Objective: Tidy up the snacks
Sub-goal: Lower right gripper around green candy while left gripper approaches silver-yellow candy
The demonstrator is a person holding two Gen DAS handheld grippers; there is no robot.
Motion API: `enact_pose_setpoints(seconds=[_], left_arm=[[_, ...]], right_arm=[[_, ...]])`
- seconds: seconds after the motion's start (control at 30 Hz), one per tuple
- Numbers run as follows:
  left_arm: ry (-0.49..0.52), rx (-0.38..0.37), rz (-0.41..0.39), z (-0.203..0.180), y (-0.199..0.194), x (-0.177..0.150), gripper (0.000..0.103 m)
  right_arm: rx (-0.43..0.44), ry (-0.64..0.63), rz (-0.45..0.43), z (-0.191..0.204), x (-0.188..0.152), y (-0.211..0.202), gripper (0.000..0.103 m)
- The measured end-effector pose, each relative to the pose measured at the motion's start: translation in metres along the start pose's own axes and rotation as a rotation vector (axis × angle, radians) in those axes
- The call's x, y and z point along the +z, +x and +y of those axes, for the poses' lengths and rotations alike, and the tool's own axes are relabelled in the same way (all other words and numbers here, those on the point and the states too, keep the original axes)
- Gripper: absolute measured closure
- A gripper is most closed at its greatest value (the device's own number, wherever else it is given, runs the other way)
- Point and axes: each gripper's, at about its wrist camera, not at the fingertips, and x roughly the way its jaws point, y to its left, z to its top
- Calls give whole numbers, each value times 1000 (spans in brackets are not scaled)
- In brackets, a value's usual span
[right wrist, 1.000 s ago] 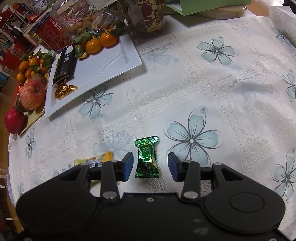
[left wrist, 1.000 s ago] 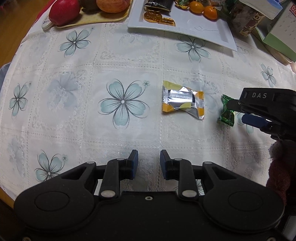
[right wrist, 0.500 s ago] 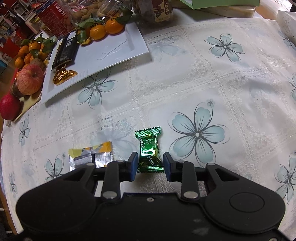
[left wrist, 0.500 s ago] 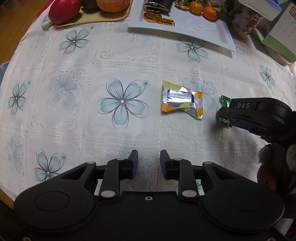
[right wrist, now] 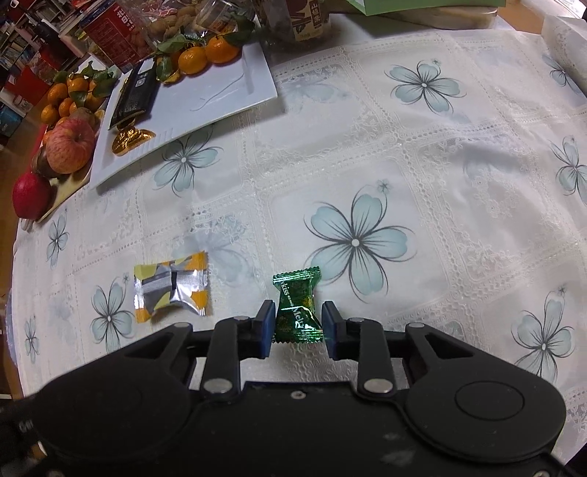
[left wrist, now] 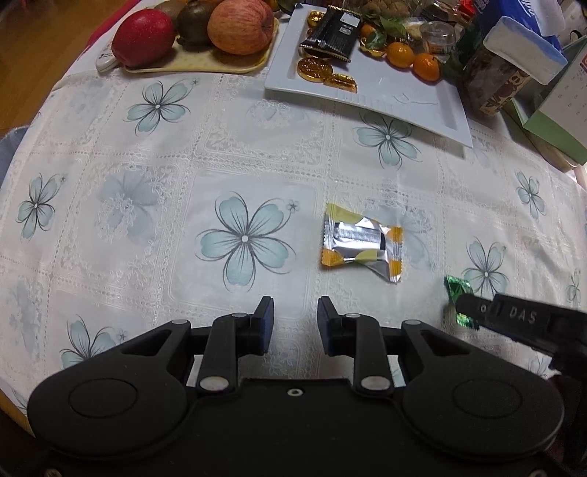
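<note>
Gripping the green wrapped candy with your right gripper: both blue pads sit against the wrapper's sides, jaws nearly closed on it, candy long axis pointing away from you. From the left wrist view only its far end pokes out past the black finger marked DAS. Can't tell whether it's clear of the tablecloth or resting on it.

Your left gripper is open a narrow gap, nothing between the pads, pointing down at bare cloth. Its fingers are near-left of the yellow-and-silver snack packet, not touching it. That packet lies flat on the cloth, just left of the green candy in the right wrist view.

Far side of the table: white rectangular plate with a black snack packet, gold foil coins and small mandarins on it. Left of the plate, a yellow tray carries a red apple, a larger striped apple and a kiwi. Right half of the plate is bare.
</note>
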Motion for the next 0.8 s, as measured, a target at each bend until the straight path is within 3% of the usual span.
enact_pose_setpoints(seconds=[0.27,0.3,0.4,0.67,0.8], left_arm=[[17,50,-64,-18,13,33,67],[23,59,-70,-20,15,37,67],[35,69,-83,-27,24,48,67],[67,79,-88,-41,43,67,67],[92,107,-51,-46,53,69,67]], right_arm=[[23,-63,30,-6,-19,-10,75],[30,-63,31,-7,-19,-12,82],[46,-58,37,-9,-19,-15,86],[45,-8,62,-18,-11,-9,85],[53,9,65,-21,-9,-9,84]])
